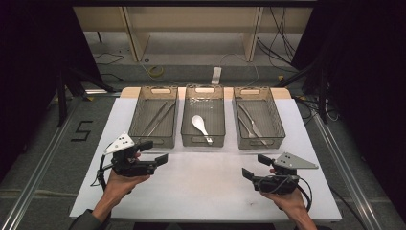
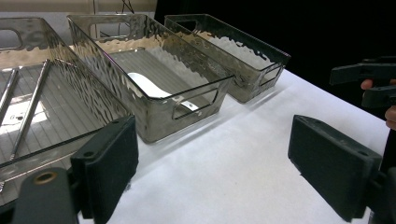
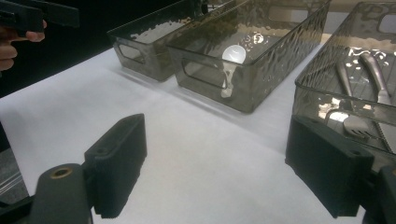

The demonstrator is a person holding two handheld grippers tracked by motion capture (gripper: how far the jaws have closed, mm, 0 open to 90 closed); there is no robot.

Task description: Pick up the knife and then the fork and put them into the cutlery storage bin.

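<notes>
Three clear bins point(image 1: 205, 139), one white spoon point(image 1: 199, 124), two claws apart.

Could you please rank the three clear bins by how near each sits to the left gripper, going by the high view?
1. Left bin, holding chopsticks, just beyond the left gripper.
2. Middle bin, holding the white spoon.
3. Right bin, with metal cutlery, farthest across.

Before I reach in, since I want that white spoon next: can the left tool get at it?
Probably yes. The spoon lies alone in the open-topped middle bin, and the left tool is open just in front of the bins, holding nothing. It would have to go over the bin's near wall.
</notes>
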